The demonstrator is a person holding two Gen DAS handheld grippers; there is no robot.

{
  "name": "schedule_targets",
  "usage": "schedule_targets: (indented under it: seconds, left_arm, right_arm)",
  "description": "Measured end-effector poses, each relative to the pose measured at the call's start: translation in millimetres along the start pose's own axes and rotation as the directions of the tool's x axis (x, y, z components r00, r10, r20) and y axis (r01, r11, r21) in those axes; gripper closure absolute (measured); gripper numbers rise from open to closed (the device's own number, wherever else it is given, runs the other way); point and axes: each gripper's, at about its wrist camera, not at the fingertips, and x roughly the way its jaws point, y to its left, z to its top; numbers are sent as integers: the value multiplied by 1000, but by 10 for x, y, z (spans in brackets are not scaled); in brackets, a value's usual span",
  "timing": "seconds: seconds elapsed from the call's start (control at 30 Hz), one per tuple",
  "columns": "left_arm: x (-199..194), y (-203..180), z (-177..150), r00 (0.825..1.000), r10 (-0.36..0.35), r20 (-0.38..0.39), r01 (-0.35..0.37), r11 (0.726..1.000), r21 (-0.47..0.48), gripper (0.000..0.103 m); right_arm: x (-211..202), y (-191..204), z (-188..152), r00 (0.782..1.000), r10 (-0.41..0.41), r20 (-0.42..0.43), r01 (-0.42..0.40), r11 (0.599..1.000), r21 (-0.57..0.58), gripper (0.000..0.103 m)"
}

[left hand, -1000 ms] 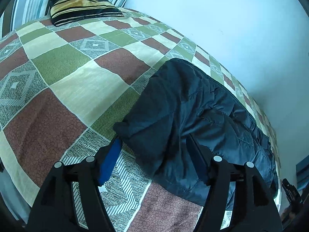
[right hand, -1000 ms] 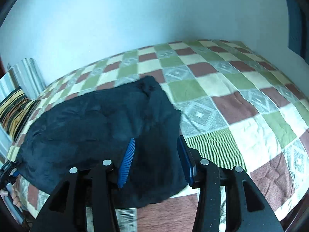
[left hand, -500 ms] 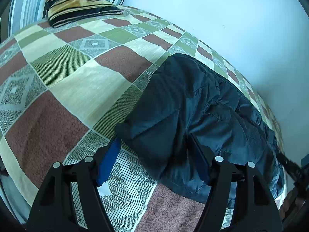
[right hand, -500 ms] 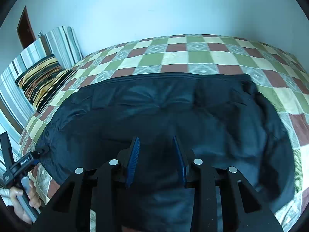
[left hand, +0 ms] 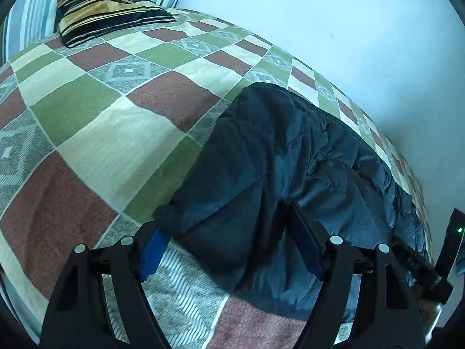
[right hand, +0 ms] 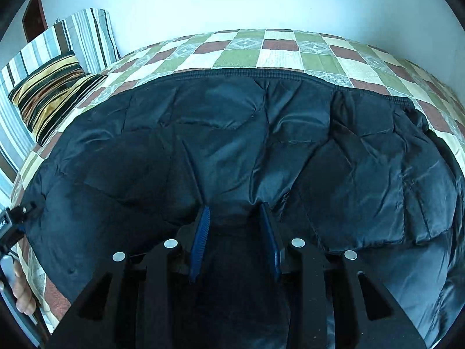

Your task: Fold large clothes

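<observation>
Fingers of both grippers straddle jacket folds.

Dark navy quilted padded jackets: one is lying on the bed
Checked green, brown and cream bedspreads: one is covering it
Striped gold-and-black velvet cushions: one is resting
Blue-padded black two-finger grippers: two are showing

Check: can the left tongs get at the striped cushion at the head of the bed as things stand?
Probably not at once. The left tongs sit at the jacket, open around its near edge. The striped cushion lies far across the bedspread; nothing blocks the path.
</observation>
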Motion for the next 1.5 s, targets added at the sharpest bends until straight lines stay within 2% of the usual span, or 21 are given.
schedule_targets:
  seconds: [0.3, 0.43, 0.53, 0.6, 0.67, 0.73, 0.87, 1.13, 1.17, 1.2, 1.3, 1.33, 1.4, 1.5]
  left_arm:
    - [251, 2, 106, 997, -74, -39, 70, 993, -98, 26]
    - [280, 39, 171, 994, -92, -56, 86, 990, -111, 26]
    - [288, 39, 260, 991, -100, -84, 96, 994, -56, 26]
    - [325, 34, 328, 983, -133, -125, 133, 991, -13, 25]
    - [417, 35, 417, 966, -166, -197, 178, 983, 42, 24]
    - [487, 44, 473, 957, -163, -238, 188, 978, 86, 23]
    - [639, 65, 555, 935, -175, -308, 215, 971, 102, 20]
    - [781, -52, 580, 927, -140, -348, 209, 963, 168, 21]
    - [787, -53, 587, 925, -147, -351, 216, 963, 164, 27]
    - [792, -63, 580, 917, -165, -362, 235, 959, 159, 38]
    - [788, -97, 562, 917, -159, -367, 233, 958, 169, 50]
    - [777, -113, 560, 919, -154, -363, 229, 958, 173, 53]
    - [739, -144, 570, 925, -150, -350, 225, 956, 187, 70]
    - [628, -251, 586, 938, -135, -319, 212, 952, 221, 84]
  right_arm:
    - [26, 20, -8, 1000, -8, 1, 8, 1000, -13, 67]
    - [27, 26, -12, 1000, -9, 3, 9, 1000, -16, 67]
    - [30, 34, -10, 1000, -10, 6, 11, 1000, -18, 67]
    - [27, 41, -13, 1000, -13, 9, 13, 1000, -18, 67]
    - [25, 38, -16, 1000, -12, 9, 12, 1000, -18, 67]
    - [23, 43, -13, 1000, -13, 10, 13, 1000, -17, 67]
    - [22, 43, -18, 1000, -15, 11, 15, 1000, -20, 67]
    - [23, 55, -11, 999, -29, 20, 29, 999, -24, 67]
    - [26, 62, -12, 999, -30, 21, 31, 999, -24, 67]
    - [26, 60, -9, 999, -33, 23, 33, 999, -24, 67]
    - [33, 72, -15, 999, -38, 27, 38, 999, -25, 67]
    - [31, 79, -24, 999, -38, 27, 38, 999, -25, 67]
    - [32, 75, -20, 999, -39, 27, 40, 999, -25, 67]
    - [34, 73, -16, 999, -44, 28, 45, 999, -26, 67]
